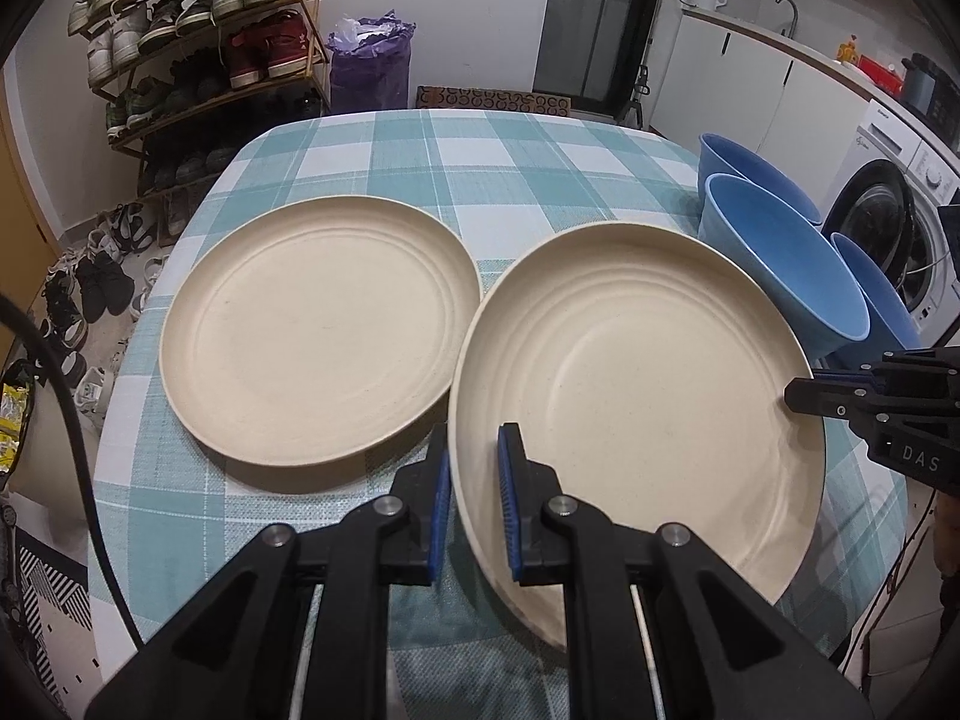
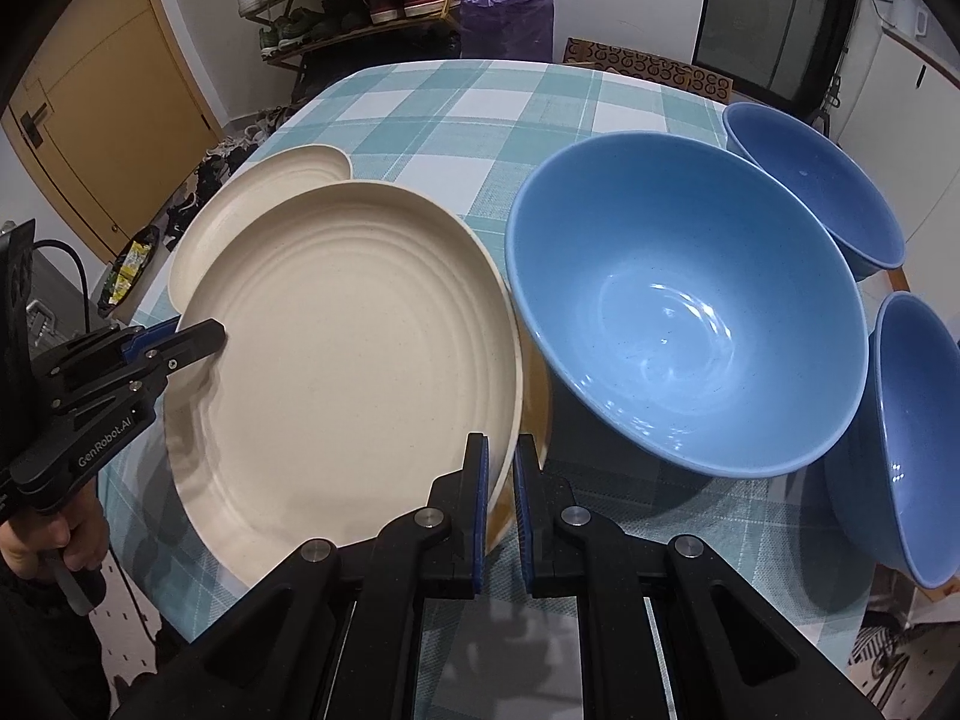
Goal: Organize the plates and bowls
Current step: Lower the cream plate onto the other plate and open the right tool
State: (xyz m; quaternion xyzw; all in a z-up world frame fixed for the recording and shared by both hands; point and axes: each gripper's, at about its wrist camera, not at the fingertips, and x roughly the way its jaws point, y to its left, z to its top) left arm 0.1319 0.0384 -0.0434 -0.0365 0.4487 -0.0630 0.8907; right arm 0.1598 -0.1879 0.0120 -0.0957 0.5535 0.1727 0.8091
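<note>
With both grippers clamped on opposite rims of the same cream plate (image 1: pixel 636 396), I judge the step in hand to be carrying it over onto the second cream plate (image 1: pixel 318 330) lying flat to its left. My left gripper (image 1: pixel 474 510) pinches the near left rim, my right gripper (image 2: pixel 501 510) pinches the near right rim, and the plate sits tilted, its far edge higher than the worktop (image 1: pixel 510 162). To do this well I would keep the two hands moving together so the plate does not twist between the pads, level it out before lowering, and centre it over the flat plate so the ribbed rims nest. I would also keep the right rim away from the large blue bowl (image 2: pixel 678 312) just beside it, since a nudge there could push it into the two smaller blue bowls (image 2: pixel 822 180) (image 2: pixel 912 432) crowding the right edge. A teal and white checked cloth covers the worktop, and it looks grippy enough to hold the stack. Beyond it stand a shoe rack (image 1: pixel 198 42), a purple bag (image 1: pixel 372 60), a dark door and a washing machine (image 1: pixel 894 240) at the right.
</note>
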